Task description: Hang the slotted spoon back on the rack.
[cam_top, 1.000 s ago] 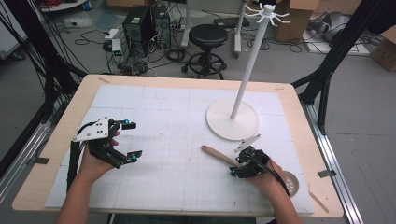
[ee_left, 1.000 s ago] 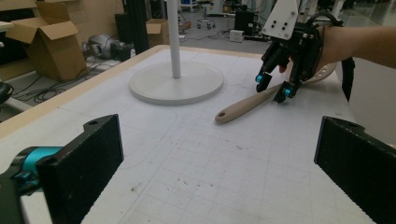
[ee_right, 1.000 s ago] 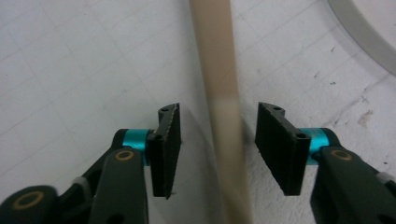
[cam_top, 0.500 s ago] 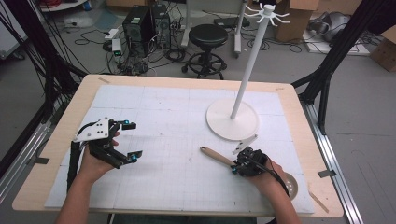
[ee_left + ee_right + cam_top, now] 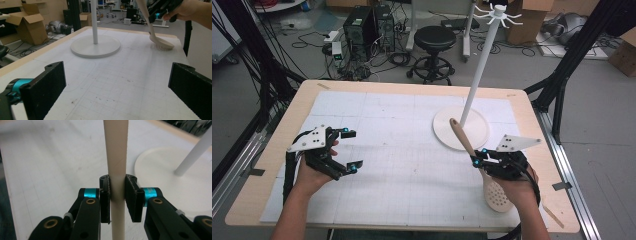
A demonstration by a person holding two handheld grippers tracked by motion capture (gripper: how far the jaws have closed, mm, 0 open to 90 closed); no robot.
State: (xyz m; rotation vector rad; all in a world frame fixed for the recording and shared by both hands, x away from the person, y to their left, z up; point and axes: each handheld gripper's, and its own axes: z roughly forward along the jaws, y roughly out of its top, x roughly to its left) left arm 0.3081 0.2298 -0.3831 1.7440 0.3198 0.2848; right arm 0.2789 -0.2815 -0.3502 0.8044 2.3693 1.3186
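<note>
Right gripper (image 5: 478,160) clamps the slotted spoon (image 5: 494,192) mid-handle, its head trailing below, probably for hanging on the stand (image 5: 472,105) just ahead; left gripper (image 5: 349,149) waits wide.

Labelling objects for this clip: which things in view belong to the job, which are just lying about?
In the job:
- slotted spoon, handle clamped in the right gripper, bowl end near the table
- hook stand

Not in the job:
- left gripper, jaws open, holding nothing
- stool, computer towers and cardboard boxes on the floor
</note>
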